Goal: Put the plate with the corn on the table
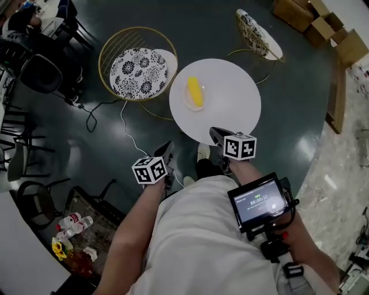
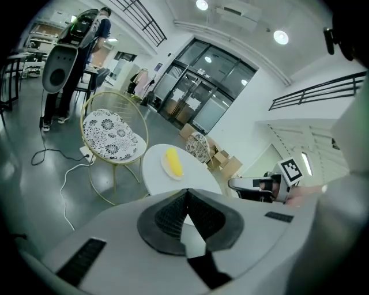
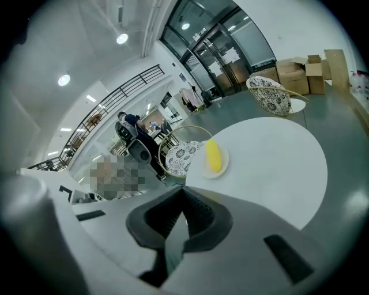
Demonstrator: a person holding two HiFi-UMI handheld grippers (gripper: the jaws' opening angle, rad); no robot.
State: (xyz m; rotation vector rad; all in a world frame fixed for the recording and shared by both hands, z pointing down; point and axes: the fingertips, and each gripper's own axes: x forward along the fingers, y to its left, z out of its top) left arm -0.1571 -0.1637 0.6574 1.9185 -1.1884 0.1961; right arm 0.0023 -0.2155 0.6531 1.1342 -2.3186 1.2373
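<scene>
A yellow corn cob (image 1: 195,92) lies on a small white plate (image 1: 187,101) at the left part of the round white table (image 1: 230,109). My left gripper (image 1: 168,148) hangs shut and empty off the table's near-left edge, close to my body. Over the near rim my right gripper (image 1: 216,133) is also shut and empty. In the left gripper view the jaws (image 2: 185,195) meet, with the corn (image 2: 172,161) and table (image 2: 154,171) ahead and the right gripper (image 2: 253,184) off to the right. In the right gripper view the closed gripper (image 3: 183,195) faces the corn (image 3: 213,155) on its plate (image 3: 225,162).
A gold wire chair with a patterned cushion (image 1: 138,72) stands left of the table, and a second one (image 1: 259,34) stands behind it. Cardboard boxes (image 1: 300,14) sit at the far right. A cable (image 1: 124,124) trails on the dark floor. Black chairs (image 1: 34,72) line the left.
</scene>
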